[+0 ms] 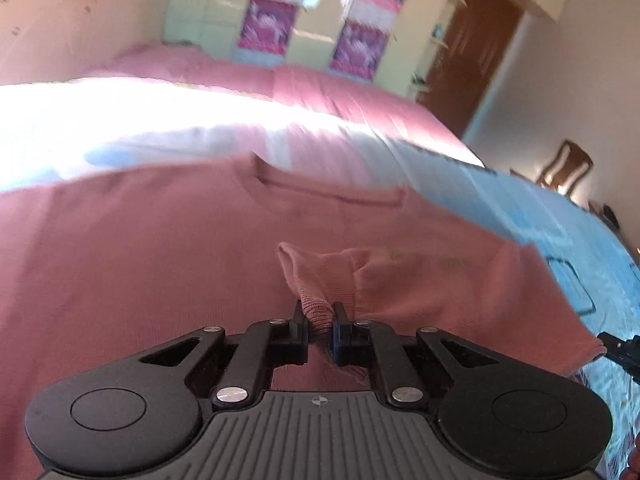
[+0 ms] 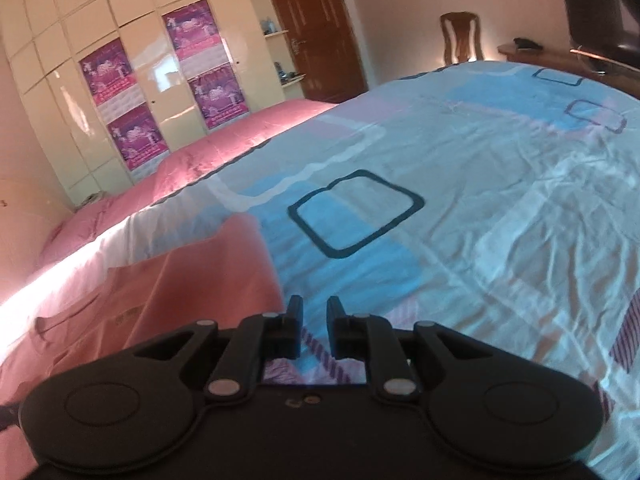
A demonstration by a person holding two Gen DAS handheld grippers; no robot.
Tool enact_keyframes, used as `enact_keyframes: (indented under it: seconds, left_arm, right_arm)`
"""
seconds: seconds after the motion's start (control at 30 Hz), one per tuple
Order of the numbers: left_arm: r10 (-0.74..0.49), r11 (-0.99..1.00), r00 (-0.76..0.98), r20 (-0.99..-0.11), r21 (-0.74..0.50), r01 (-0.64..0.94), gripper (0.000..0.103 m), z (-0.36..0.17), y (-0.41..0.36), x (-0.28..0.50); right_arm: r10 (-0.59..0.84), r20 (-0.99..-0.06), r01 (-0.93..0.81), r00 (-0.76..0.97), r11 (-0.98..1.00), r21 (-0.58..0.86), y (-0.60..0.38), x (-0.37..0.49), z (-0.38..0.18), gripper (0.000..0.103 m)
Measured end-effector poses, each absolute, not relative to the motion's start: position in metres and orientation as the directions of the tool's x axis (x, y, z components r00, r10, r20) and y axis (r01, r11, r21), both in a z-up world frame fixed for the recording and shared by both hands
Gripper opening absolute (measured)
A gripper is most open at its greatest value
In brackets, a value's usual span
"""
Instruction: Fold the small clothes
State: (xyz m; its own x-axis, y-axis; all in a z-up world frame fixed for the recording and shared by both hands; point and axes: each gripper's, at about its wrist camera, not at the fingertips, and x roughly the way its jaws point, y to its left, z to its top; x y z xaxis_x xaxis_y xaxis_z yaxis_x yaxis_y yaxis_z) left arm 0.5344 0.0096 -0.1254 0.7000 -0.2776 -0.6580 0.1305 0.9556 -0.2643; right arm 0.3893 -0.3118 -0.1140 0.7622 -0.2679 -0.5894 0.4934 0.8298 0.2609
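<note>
We are handling one pink garment (image 1: 168, 264), spread flat across the lower half of the left wrist view on the blue patterned bedcover (image 2: 460, 208), and we judge it light, soft and limp, a knit that is bunching wherever it is pinched and sagging off any lifted point. The left gripper (image 1: 320, 320) is clamped on a gathered ribbed fold near the picture's centre; an edge or a corner looks the surest hold. The right gripper (image 2: 313, 316) is hanging over the bedcover at lower centre of its view, its tongs slightly apart with nothing between them, the garment lying just to its left. We are counting one garment, two grippers, one pink blanket (image 2: 224, 148) at upper left and one chair (image 2: 460, 36).
</note>
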Motion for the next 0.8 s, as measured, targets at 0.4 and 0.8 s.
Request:
enact_keyframes:
  seconds: [0.4, 0.8]
  left_arm:
    - [-0.194, 0.98, 0.736, -0.648, -0.16, 0.116, 0.01, -0.134, 0.018, 0.52]
    - [-0.196, 0.978, 0.721, -0.664, -0.184, 0.097, 0.031, -0.149, 0.024, 0.521]
  right_arm:
    - [0.017, -0.582, 0.358, 0.813, 0.774, 0.522, -0.319, 0.392, -0.119, 0.042]
    - [0.034, -0.571, 0.37, 0.82, 0.729, 0.576, -0.328, 0.392, -0.125, 0.034]
